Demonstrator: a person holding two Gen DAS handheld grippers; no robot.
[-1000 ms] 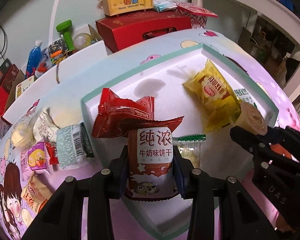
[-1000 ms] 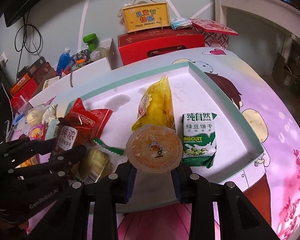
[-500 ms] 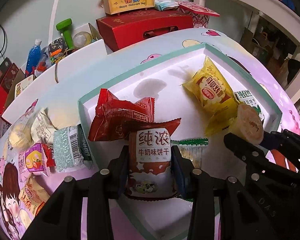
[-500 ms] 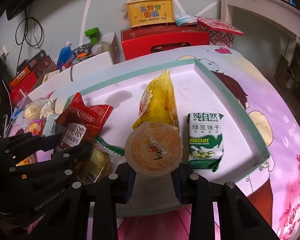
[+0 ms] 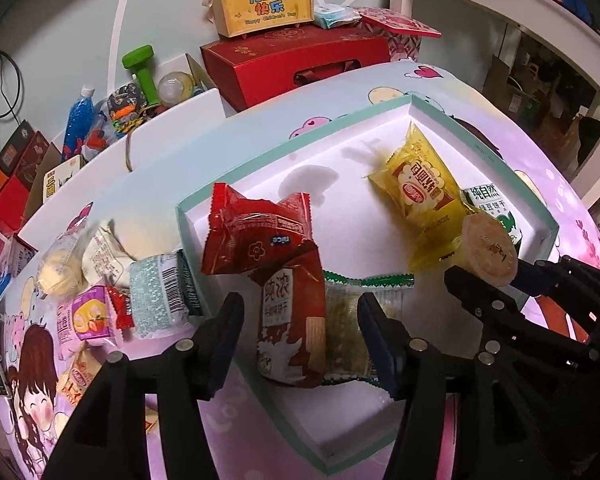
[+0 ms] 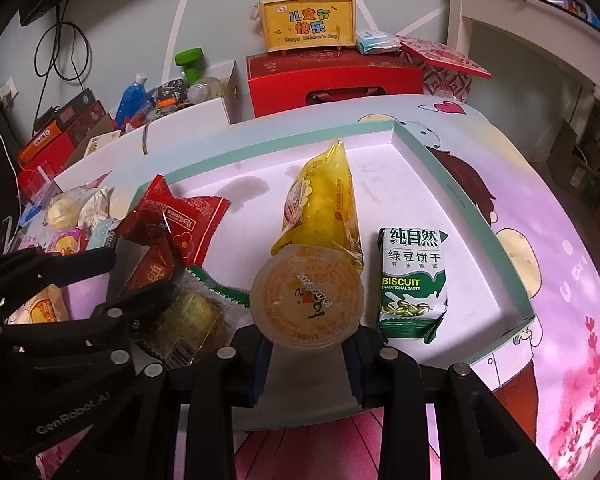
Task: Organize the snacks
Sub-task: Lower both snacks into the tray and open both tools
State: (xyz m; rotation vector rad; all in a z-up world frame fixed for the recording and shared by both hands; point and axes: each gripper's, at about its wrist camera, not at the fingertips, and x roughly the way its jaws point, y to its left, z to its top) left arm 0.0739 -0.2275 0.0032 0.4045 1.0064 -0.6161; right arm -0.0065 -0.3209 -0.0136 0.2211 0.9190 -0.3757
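Left tool [image 5: 300, 320] opening, milk biscuit pack [image 5: 292, 320] freed, light, crushable; right tool [image 6: 306, 354] clamps rigid jelly cup [image 6: 306, 304] by its sides.

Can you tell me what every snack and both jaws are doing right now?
Left gripper: jaws opening, off the packet.
Brown milk biscuit packet: let go, lying in tray.
Right gripper: shut on jelly cup.
Jelly cup: held.
Green biscuit packet: lying flat.
Tray: open.

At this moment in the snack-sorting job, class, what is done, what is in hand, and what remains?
Done: the yellow packet, green biscuit pack and red packet lie in the tray.

In hand: the opening left gripper releases the brown biscuit pack; the right gripper holds the jelly cup.

Left: the snack pile beside the tray.
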